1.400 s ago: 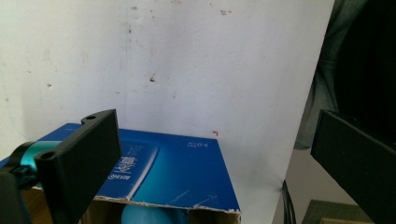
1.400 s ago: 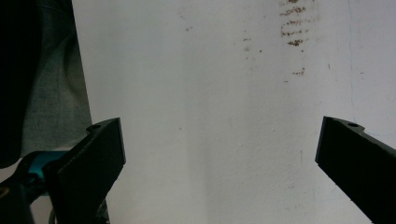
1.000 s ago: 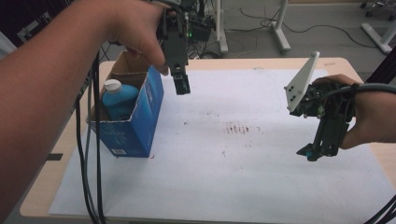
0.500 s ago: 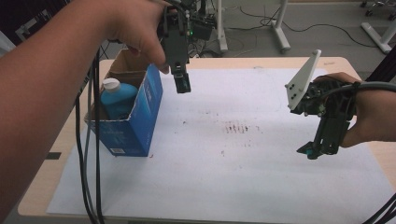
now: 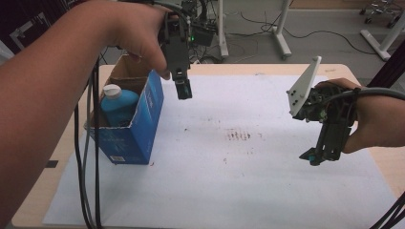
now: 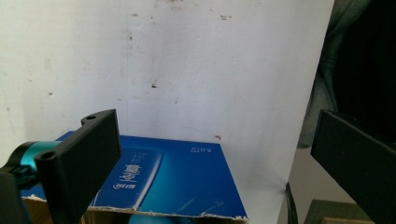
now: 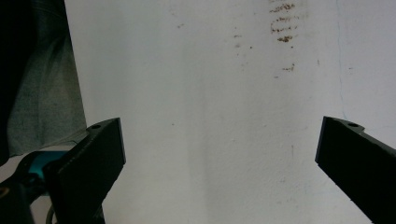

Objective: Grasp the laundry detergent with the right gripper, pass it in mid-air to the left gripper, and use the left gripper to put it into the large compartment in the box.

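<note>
Beside the blue box hovers the left hand-held gripper, apparently empty.

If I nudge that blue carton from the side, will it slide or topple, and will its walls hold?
The blue carton stands taller than its base is wide, so a high push would probably tip it. The blue bottle inside adds weight, so a low push should slide it. Its torn, open cardboard top edge suggests the walls may flex under the jaws.
</note>
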### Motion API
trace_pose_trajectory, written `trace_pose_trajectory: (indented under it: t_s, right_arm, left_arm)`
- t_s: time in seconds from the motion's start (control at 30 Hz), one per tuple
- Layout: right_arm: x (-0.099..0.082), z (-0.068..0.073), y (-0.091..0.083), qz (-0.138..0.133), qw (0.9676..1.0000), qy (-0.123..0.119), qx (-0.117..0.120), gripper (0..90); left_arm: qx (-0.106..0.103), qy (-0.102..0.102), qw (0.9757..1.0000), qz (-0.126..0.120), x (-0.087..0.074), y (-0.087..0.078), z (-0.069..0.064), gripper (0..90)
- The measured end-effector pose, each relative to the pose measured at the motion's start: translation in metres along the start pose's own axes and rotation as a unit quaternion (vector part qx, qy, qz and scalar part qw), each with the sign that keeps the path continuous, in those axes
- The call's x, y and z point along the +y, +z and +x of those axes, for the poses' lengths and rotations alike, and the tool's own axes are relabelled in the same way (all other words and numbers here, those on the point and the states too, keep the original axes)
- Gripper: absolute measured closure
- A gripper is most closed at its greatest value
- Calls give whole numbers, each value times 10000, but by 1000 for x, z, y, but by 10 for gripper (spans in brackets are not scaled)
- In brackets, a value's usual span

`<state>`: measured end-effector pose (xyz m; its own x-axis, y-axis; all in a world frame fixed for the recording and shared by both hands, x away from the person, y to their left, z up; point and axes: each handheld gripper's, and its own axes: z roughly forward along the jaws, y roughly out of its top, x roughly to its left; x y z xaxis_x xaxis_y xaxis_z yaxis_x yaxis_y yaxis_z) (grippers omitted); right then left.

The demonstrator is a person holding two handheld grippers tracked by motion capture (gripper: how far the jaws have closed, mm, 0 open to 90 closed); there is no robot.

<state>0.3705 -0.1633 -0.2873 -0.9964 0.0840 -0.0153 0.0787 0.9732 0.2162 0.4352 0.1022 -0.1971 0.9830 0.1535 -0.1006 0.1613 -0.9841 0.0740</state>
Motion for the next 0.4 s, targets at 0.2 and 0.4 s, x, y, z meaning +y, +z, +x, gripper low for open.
trace_pose_trajectory:
  t_s: [0.2,0.4]
  right_arm:
    - [1,-1,0,-1,10000,-5,-8,7]
    - [2,-2,0,-13,10000,-29,-23,7]
  left_arm:
    - [-10,-19,10000,-21,0,0,1,17]
    - [1,-3,10000,-24,0,0,1,17]
